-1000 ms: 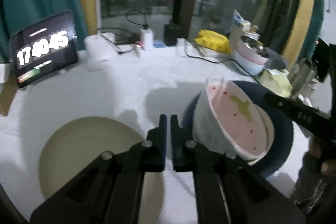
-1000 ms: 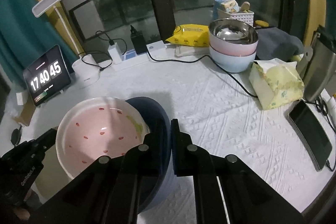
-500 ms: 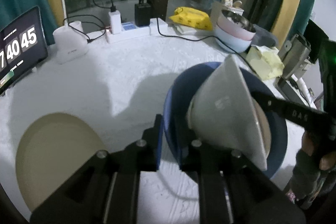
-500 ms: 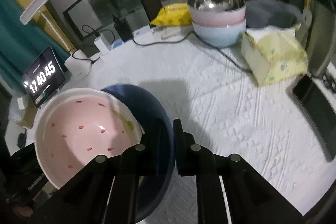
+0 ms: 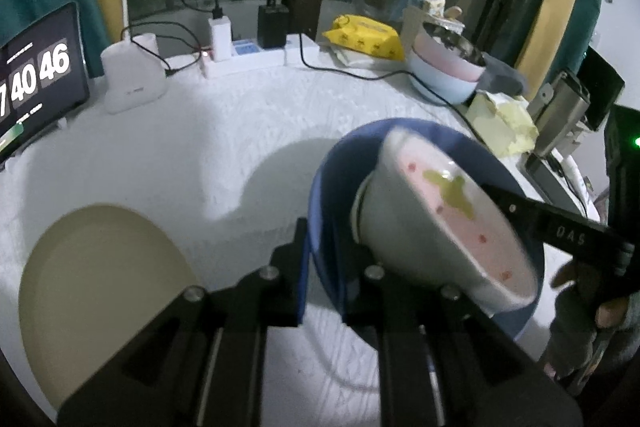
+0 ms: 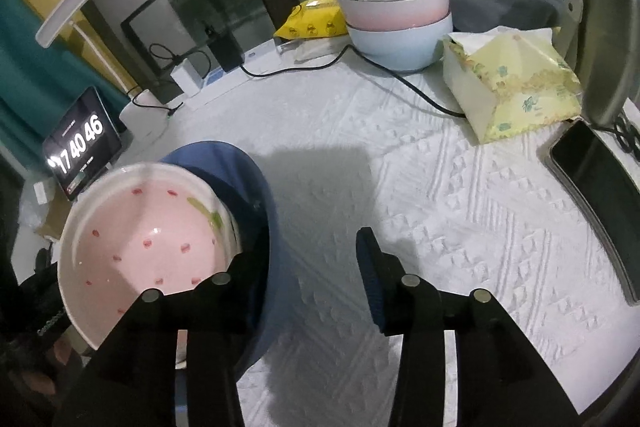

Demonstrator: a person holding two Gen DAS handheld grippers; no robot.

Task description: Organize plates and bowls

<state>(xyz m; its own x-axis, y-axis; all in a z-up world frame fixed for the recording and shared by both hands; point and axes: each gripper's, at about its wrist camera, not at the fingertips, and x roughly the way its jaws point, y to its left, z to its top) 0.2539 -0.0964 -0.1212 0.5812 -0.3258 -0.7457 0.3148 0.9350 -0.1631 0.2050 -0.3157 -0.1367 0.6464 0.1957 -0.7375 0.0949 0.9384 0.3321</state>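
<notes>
A pink strawberry-patterned bowl (image 5: 444, 227) sits tilted inside a dark blue bowl (image 5: 332, 187). My left gripper (image 5: 322, 255) is shut on the blue bowl's near rim and holds it tipped above the white cloth. My right gripper (image 6: 308, 259) is open: its left finger lies between the pink bowl (image 6: 148, 231) and the blue bowl (image 6: 244, 187), its right finger over bare cloth. A beige plate (image 5: 100, 291) lies flat at the lower left of the left wrist view.
Stacked pink and pale blue bowls with a steel bowl inside (image 6: 396, 15) stand at the back right. A tissue box (image 6: 512, 83), a phone (image 6: 596, 187), a clock tablet (image 6: 80, 147), a yellow packet (image 6: 312, 19), chargers and cables ring the table.
My right gripper has opened; it was shut on the blue bowl's rim. My left gripper still holds the blue bowl. The pink bowl has tipped so its inside shows again.
</notes>
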